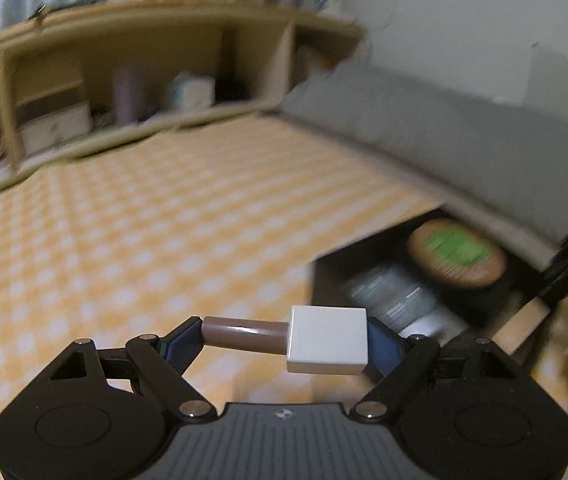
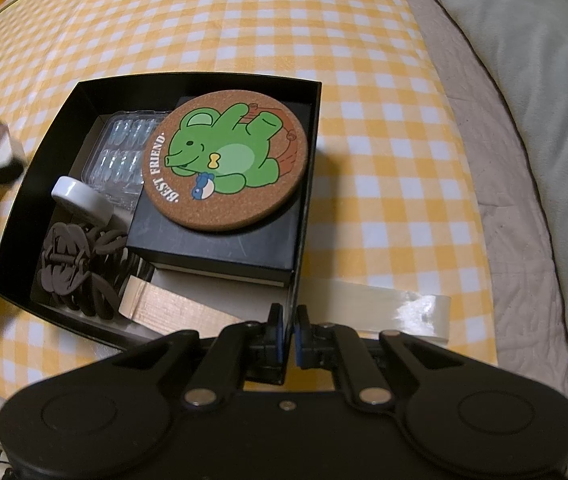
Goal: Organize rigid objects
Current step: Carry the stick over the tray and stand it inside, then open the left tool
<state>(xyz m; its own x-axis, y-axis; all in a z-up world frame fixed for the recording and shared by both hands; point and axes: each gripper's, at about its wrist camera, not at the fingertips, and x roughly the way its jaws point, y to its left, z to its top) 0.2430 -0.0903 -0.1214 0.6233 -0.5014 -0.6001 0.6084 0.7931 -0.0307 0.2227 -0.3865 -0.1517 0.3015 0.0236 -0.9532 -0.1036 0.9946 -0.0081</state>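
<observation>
My left gripper (image 1: 284,338) is shut on a small item with a brown tube and a white square cap (image 1: 326,340), held above the yellow checked cloth (image 1: 143,240). The black box (image 1: 324,276) lies to its right. In the right wrist view my right gripper (image 2: 288,326) is shut on the near right wall of the black box (image 2: 304,216). Inside lie a cork coaster with a green bear (image 2: 225,164), a smaller black box (image 2: 219,240), a clear blister tray (image 2: 123,148), a white round piece (image 2: 79,198), a dark hair claw (image 2: 75,268) and a wooden piece (image 2: 171,308).
A roll of clear tape (image 2: 400,310) lies just right of the box. A grey pillow (image 2: 544,120) runs along the right side. A wooden shelf (image 1: 123,80) with boxes and bottles stands behind the bed. The left view is motion-blurred.
</observation>
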